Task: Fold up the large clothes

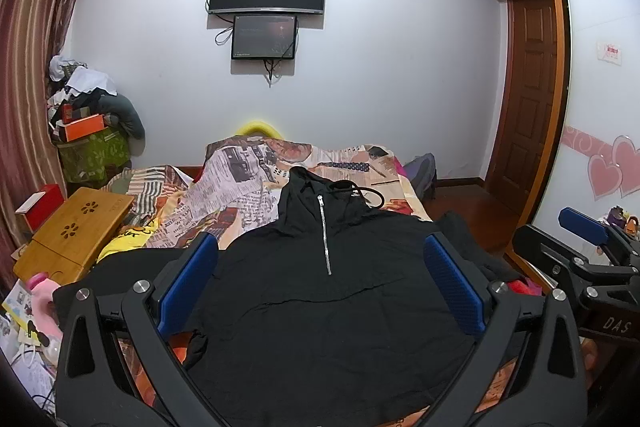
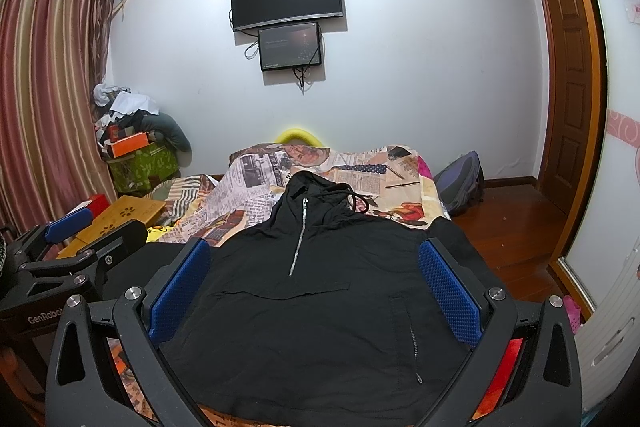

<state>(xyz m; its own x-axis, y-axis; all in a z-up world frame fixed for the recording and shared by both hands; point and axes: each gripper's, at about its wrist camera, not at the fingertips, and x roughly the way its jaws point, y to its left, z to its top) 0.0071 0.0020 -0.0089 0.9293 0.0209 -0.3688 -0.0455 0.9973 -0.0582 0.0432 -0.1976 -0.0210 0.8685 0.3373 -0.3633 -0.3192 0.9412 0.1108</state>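
hoodie (image 1: 320, 307) hem cut off by bottom edge.

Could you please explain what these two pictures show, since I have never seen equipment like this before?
There is no robot here: a person holds a pair of tongs in each hand, each with a camera looking along its blue-padded fingers. One picture comes from the left tongs, the other from the right tongs. Each also glimpses the other at its edge. Both are open and hold nothing. Ahead, a black hoodie with a silver zip lies spread face-up on a bed with a newspaper-print cover, waiting to be folded.
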